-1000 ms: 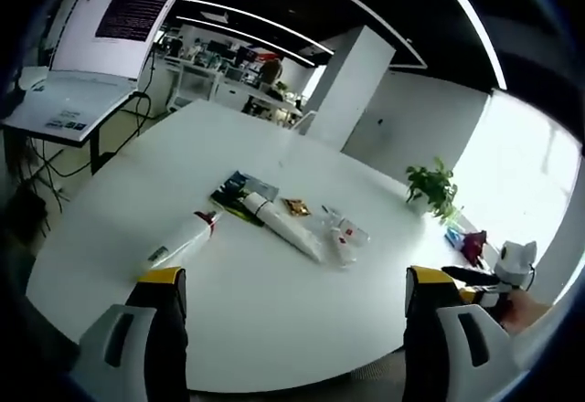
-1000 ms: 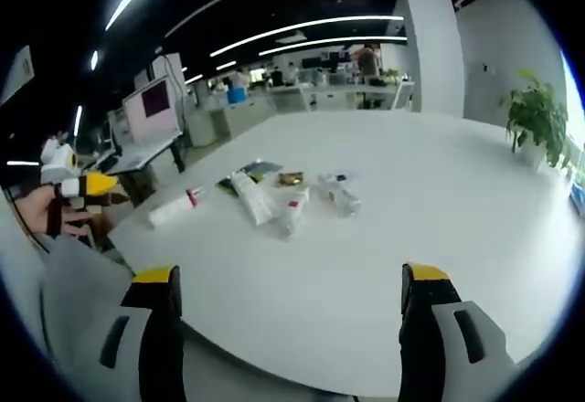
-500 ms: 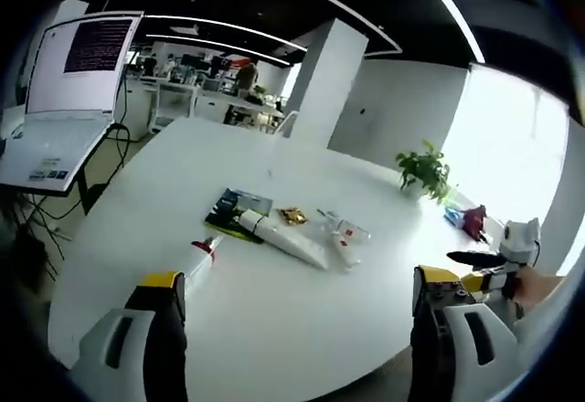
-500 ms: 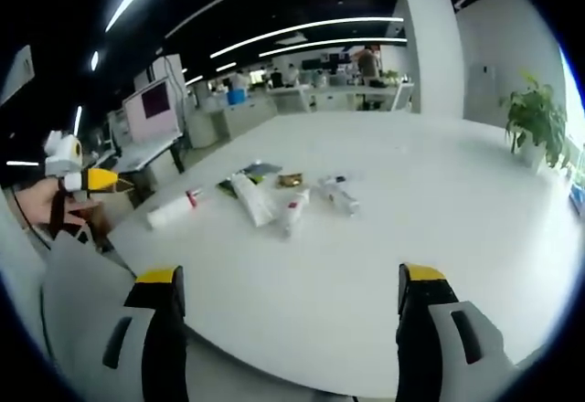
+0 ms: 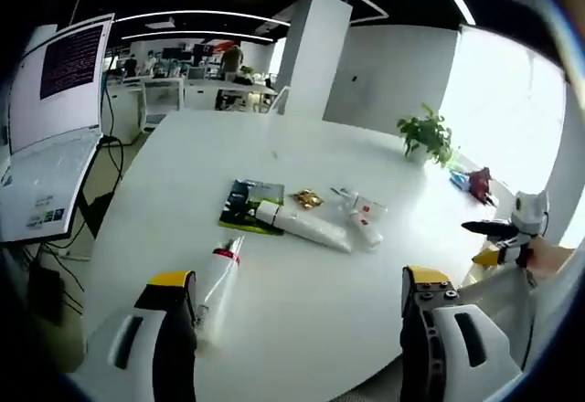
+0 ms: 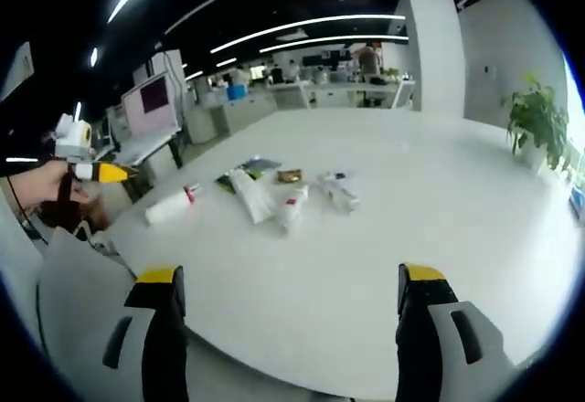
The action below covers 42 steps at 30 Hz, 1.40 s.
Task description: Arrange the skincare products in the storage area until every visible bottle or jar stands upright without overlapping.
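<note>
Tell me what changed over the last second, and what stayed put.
The left tool has swung toward the lying white bottle with the red band, which now sits close to its left jaw; in the right gripper view it has risen. Nothing was gripped or released. Both tools stay open, and the products still lie flat on the white round table.

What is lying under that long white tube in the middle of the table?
The cap end of the long white tube lies on a dark printed booklet; the rest lies on the bare white table. What the booklet shows beneath the tube is covered.
</note>
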Available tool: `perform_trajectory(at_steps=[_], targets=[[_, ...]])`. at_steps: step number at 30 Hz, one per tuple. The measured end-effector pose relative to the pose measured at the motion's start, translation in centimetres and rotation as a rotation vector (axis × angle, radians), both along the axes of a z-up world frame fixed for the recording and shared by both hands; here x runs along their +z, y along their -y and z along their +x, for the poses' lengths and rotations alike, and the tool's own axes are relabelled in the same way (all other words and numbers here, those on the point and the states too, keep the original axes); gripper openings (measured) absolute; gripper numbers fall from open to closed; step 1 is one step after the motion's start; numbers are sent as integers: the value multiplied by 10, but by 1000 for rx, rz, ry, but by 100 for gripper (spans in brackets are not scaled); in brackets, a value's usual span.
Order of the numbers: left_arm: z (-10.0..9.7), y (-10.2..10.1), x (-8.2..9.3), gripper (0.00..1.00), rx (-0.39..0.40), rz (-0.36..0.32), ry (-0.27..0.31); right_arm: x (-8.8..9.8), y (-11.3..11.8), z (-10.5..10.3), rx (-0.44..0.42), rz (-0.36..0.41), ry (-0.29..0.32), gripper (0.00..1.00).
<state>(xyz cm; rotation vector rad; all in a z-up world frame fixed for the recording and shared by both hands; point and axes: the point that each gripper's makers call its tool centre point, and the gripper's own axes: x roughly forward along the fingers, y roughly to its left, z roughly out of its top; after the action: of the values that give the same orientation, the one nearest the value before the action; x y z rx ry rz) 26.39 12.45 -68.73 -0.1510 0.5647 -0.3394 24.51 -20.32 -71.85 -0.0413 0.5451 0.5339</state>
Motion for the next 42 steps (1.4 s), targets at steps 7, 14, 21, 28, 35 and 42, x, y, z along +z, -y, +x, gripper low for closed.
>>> perform_trajectory(at_steps=[7, 14, 21, 28, 35, 42], targets=[[15, -13, -18, 87, -48, 83, -74, 0, 3, 2, -12, -12, 7, 96], [26, -22, -36, 83, -73, 136, -144, -1, 2, 1, -7, -30, 10, 95], [32, -30, -59, 80, -140, 230, -235, -1, 3, 1, -7, -44, 13, 94], [43, -36, -83, 77, -195, 303, -317, -3, 1, -1, 7, -44, 1, 93], [46, -43, -97, 74, -221, 355, -393, -5, 0, -2, 15, -41, -11, 92], [46, -49, -106, 72, -243, 399, -434, -7, -1, -3, 23, -47, -18, 91]])
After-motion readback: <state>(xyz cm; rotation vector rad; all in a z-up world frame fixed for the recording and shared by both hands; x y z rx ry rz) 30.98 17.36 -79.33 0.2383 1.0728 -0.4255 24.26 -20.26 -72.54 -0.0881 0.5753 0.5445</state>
